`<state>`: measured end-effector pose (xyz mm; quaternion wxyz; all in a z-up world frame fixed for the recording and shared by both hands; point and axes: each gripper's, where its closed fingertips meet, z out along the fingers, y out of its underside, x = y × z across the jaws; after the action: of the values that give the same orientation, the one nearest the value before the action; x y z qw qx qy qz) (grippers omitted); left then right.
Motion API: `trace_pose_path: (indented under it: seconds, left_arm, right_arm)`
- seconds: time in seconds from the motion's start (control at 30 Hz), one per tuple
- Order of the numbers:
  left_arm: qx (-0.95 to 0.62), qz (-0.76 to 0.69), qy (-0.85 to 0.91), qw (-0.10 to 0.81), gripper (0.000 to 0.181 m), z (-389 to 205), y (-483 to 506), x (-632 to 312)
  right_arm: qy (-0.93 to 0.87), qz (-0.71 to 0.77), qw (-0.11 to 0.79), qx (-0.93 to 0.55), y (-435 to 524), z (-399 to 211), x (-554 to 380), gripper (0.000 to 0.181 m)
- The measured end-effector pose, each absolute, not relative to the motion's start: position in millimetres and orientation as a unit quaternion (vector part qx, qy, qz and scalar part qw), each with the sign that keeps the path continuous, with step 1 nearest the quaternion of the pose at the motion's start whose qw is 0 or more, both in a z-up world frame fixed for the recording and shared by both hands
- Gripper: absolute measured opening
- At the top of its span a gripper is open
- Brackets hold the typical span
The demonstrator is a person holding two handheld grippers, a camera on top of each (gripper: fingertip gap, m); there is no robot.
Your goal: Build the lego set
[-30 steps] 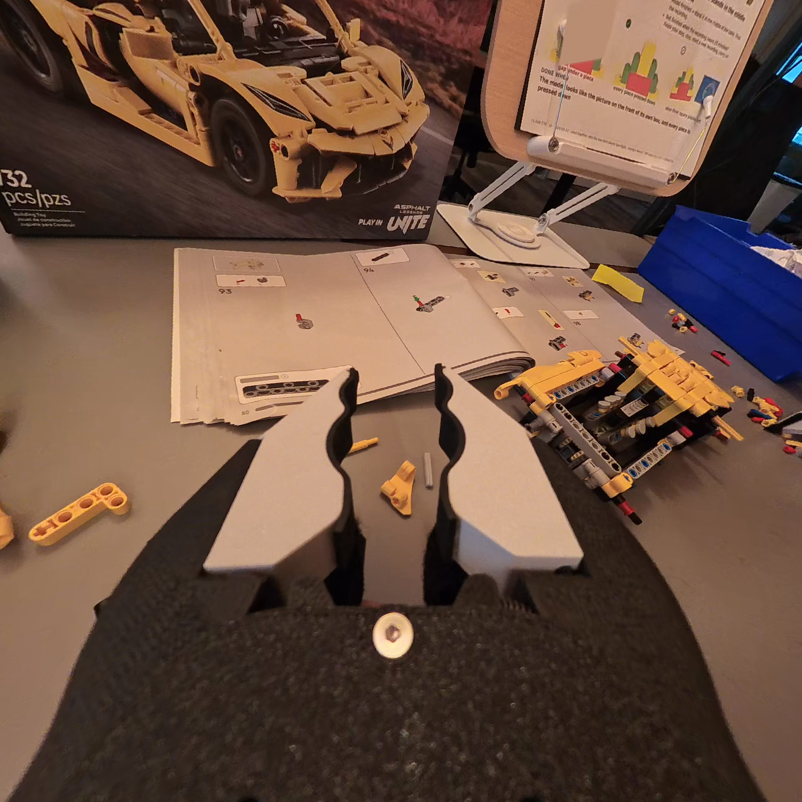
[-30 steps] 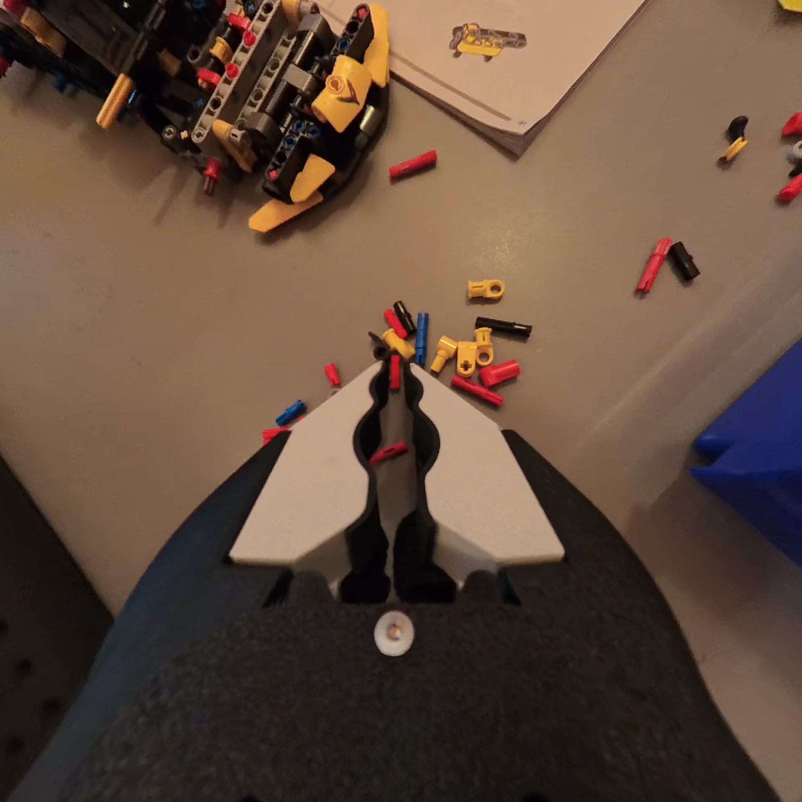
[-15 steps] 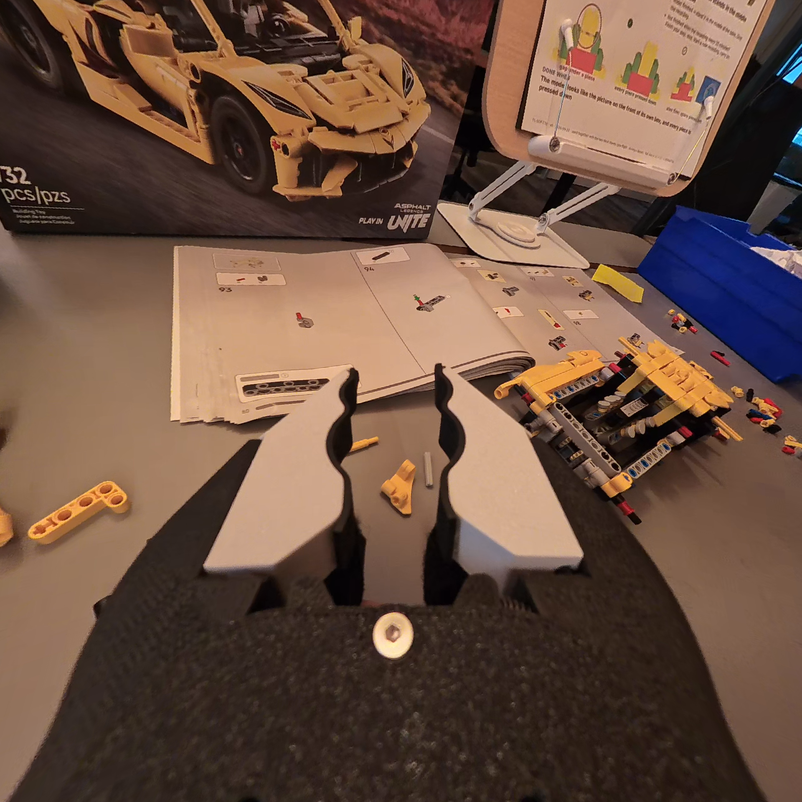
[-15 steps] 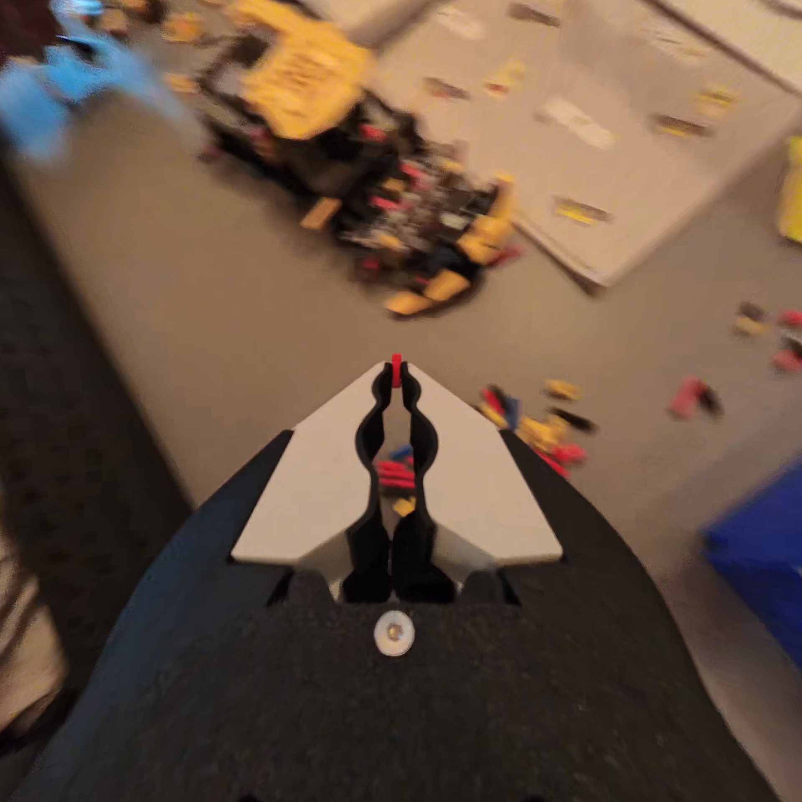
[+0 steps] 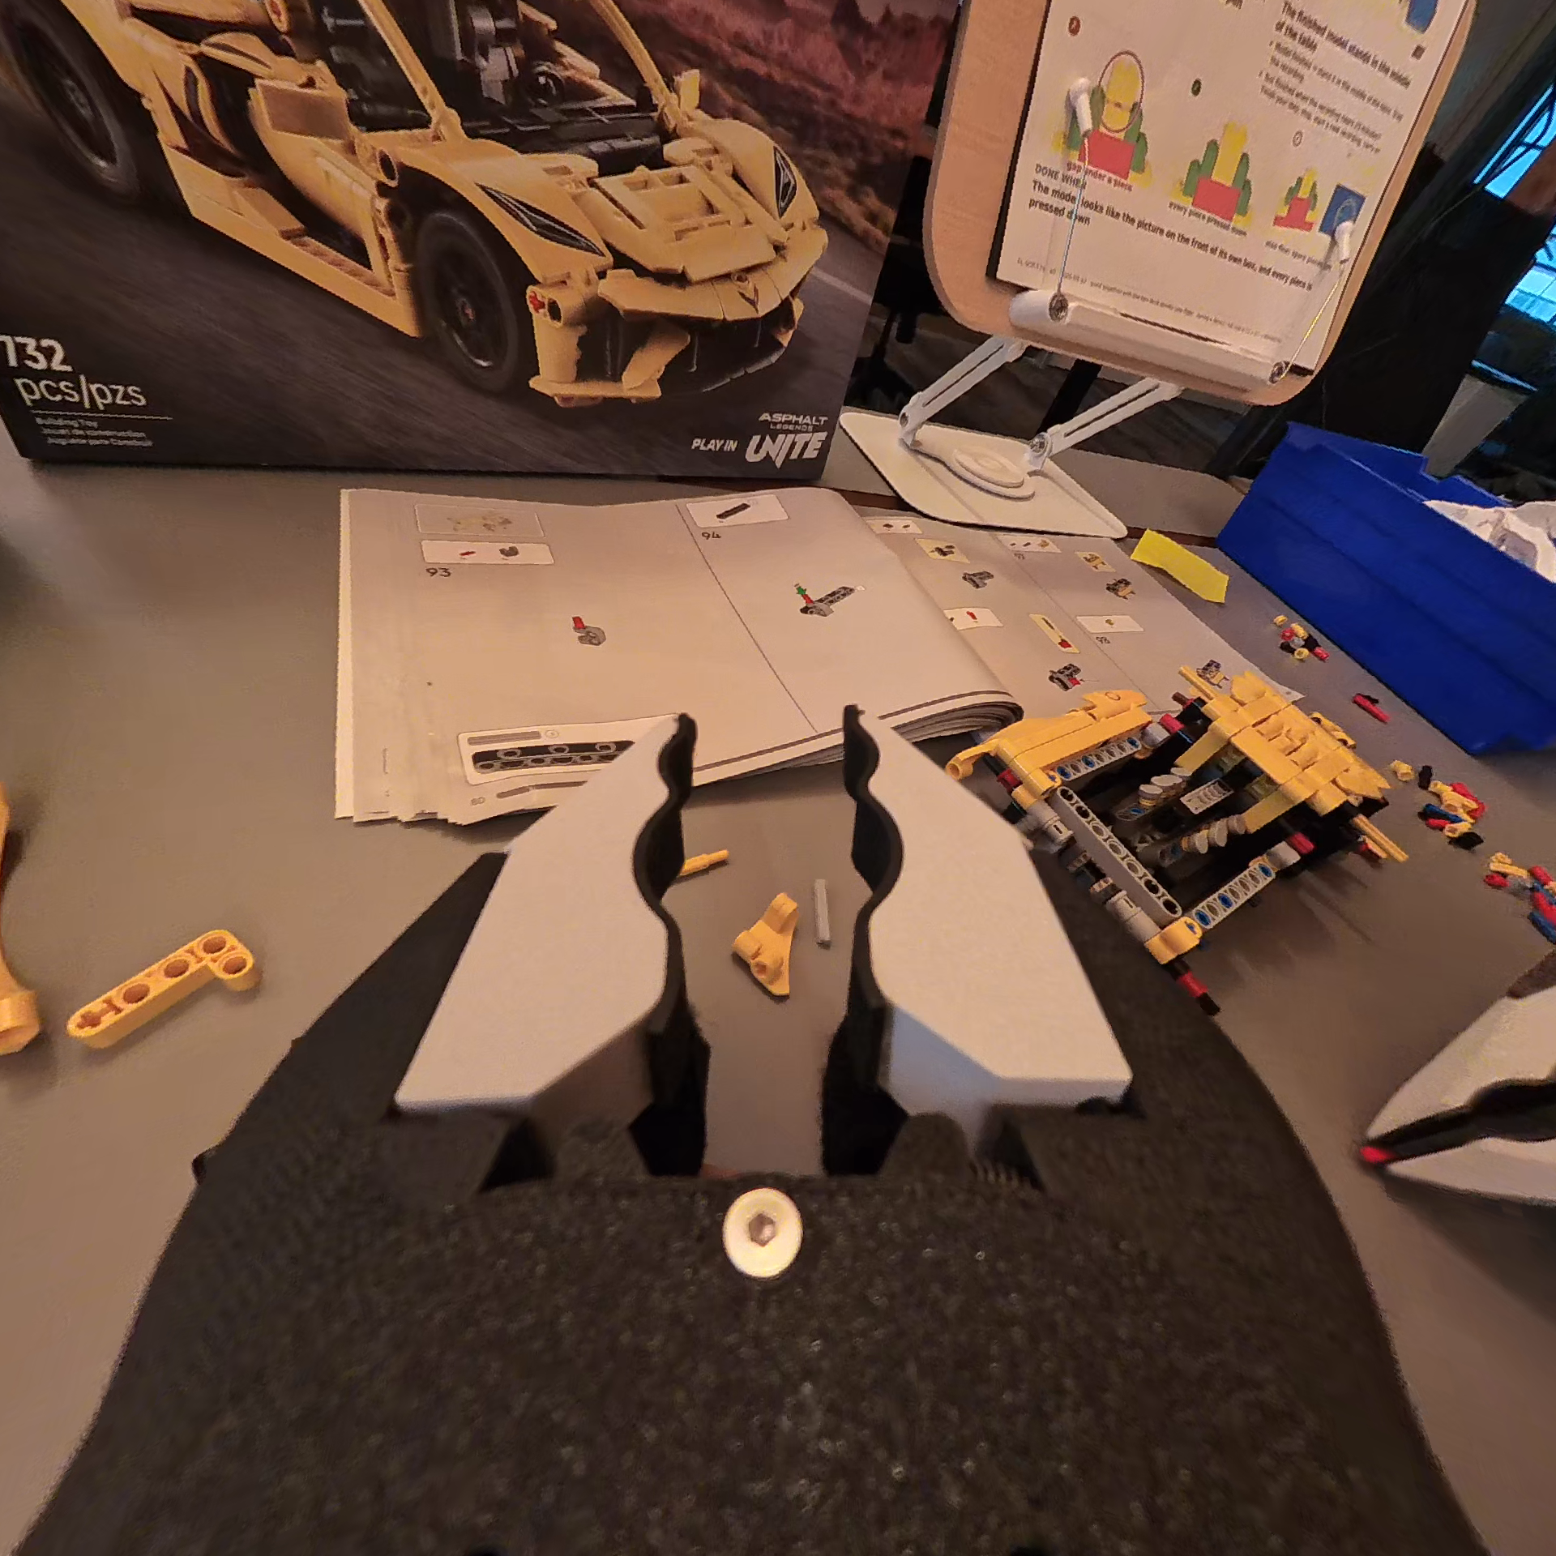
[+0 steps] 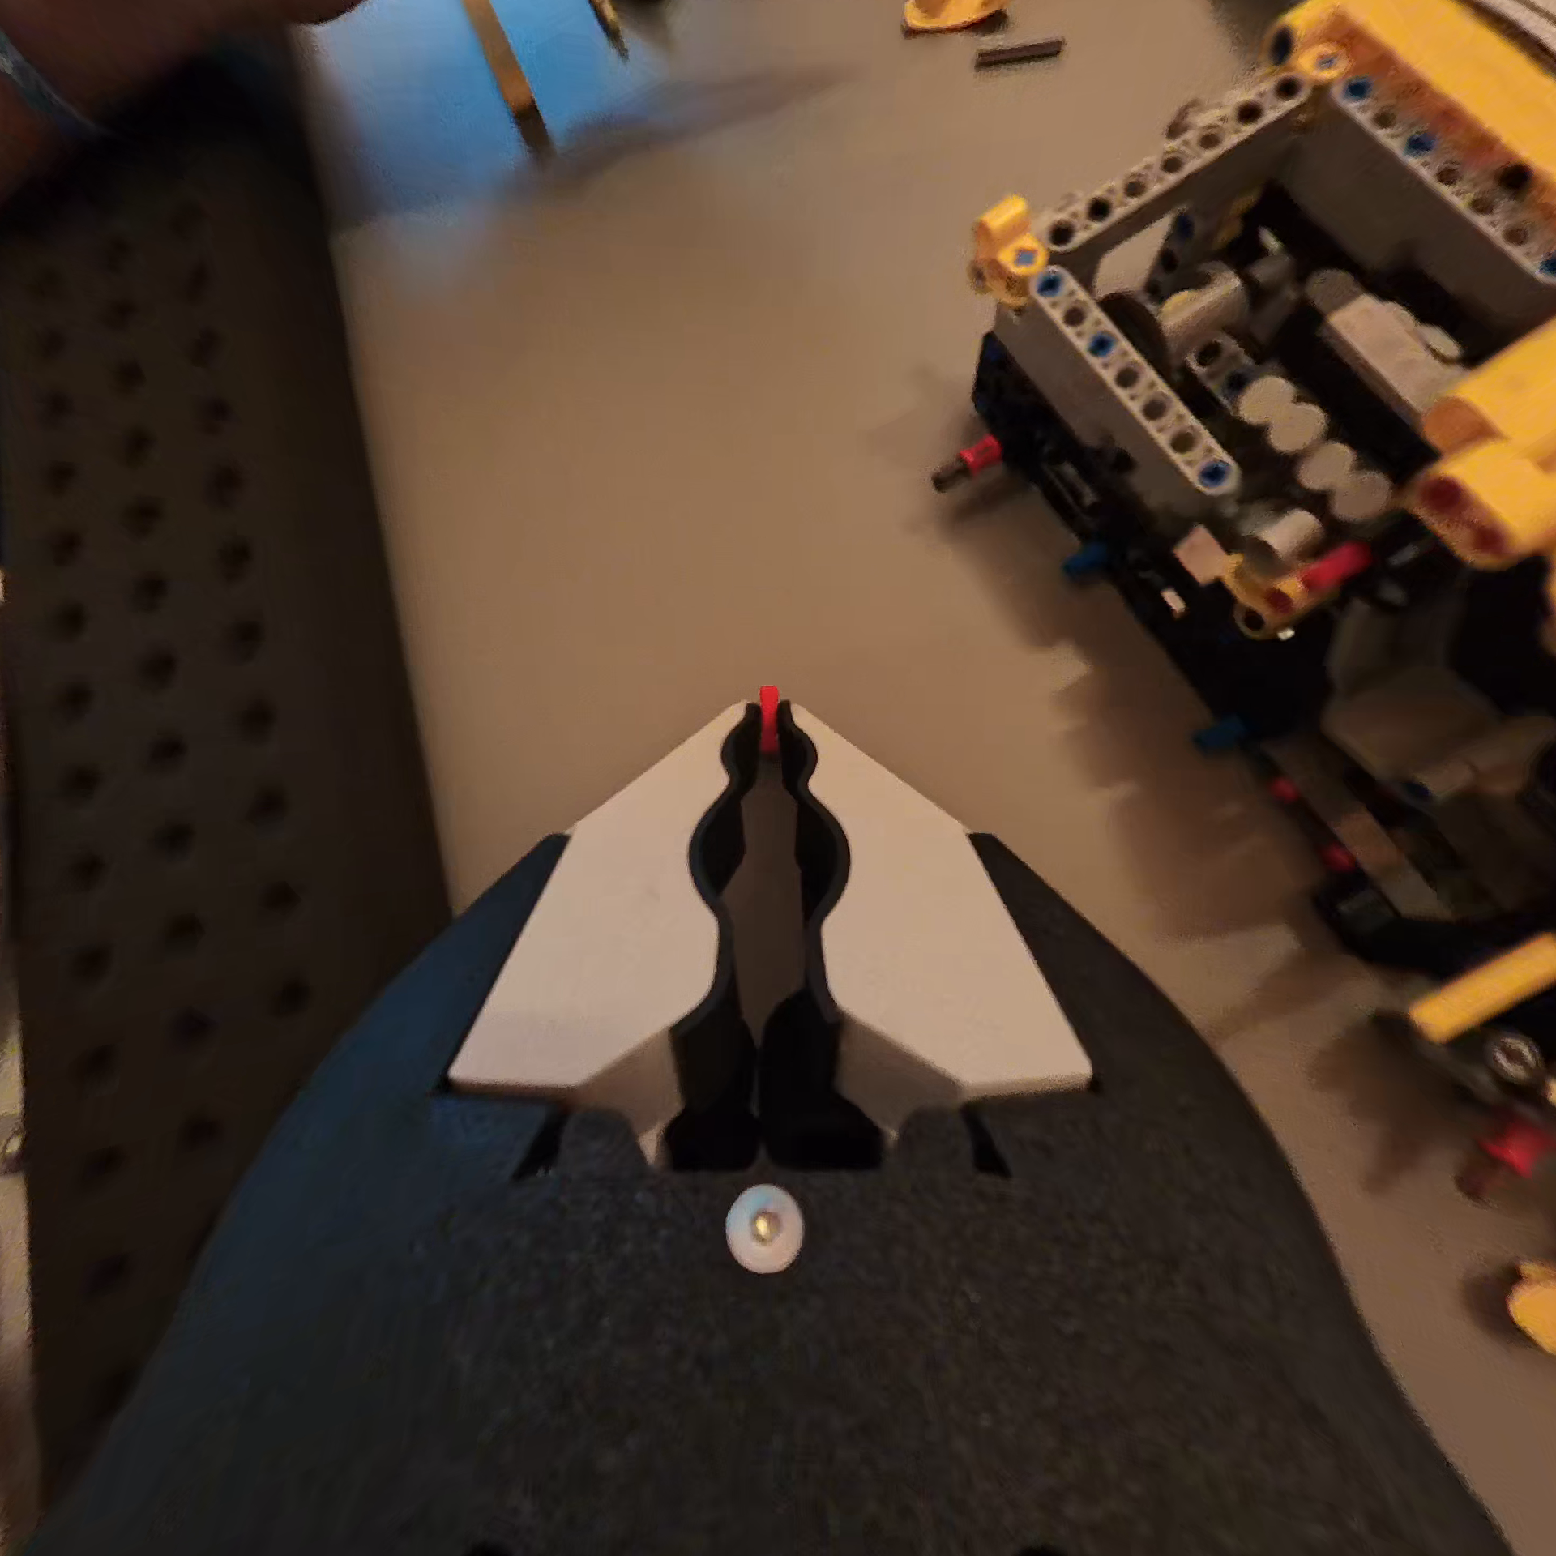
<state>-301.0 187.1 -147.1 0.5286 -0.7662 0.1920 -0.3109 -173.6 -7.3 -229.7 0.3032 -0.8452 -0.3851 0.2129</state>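
While our right tool (image 6: 768,716) pinches a small red pin (image 6: 768,726) at its tips, our left tool (image 5: 764,732) gapes empty, half-built yellow, grey and black car frame (image 5: 1179,796) on the bench (image 5: 168,674), beside the open manual (image 5: 640,623).

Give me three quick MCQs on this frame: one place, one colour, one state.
1. The small yellow piece lies:
A. between the left gripper's fingers
B. on the booklet
C. in the blue bin

2. The pin in the right gripper is:
A. blue
B. red
C. black

3. The left gripper is:
A. shut on a beam
B. shut, empty
C. open

Key: 1 A, it lies on the table in the gap; 2 B, a red tip pokes past the fingertips; 3 C, table shows between the fingers.
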Motion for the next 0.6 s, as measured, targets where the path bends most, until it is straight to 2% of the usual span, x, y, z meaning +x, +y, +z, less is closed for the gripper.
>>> trace_pose_path:
  seconds: [0.23, 0.33, 0.5, 0.6]
  left_arm:
    - [-0.766, -0.324, 0.178, 0.526, 0.035, -145, 185, -307]
    - [-0.766, -0.322, 0.173, 0.528, 0.035, -145, 187, -314]
    - [-0.775, -0.215, 0.192, 0.562, 0.035, -129, 205, -380]
    - [-0.790, -0.176, 0.245, 0.534, 0.036, -119, 198, -421]
  right_arm:
    - [-0.385, 0.223, 0.302, -0.843, -4, -233, -189, 0.004]
    - [-0.368, 0.251, 0.300, -0.844, -7, -228, -189, 0.017]
    - [-0.310, 0.250, 0.374, -0.838, 4, -206, -164, 0.019]
    - [-0.252, 0.232, 0.437, -0.832, 17, -200, -142, 0.022]
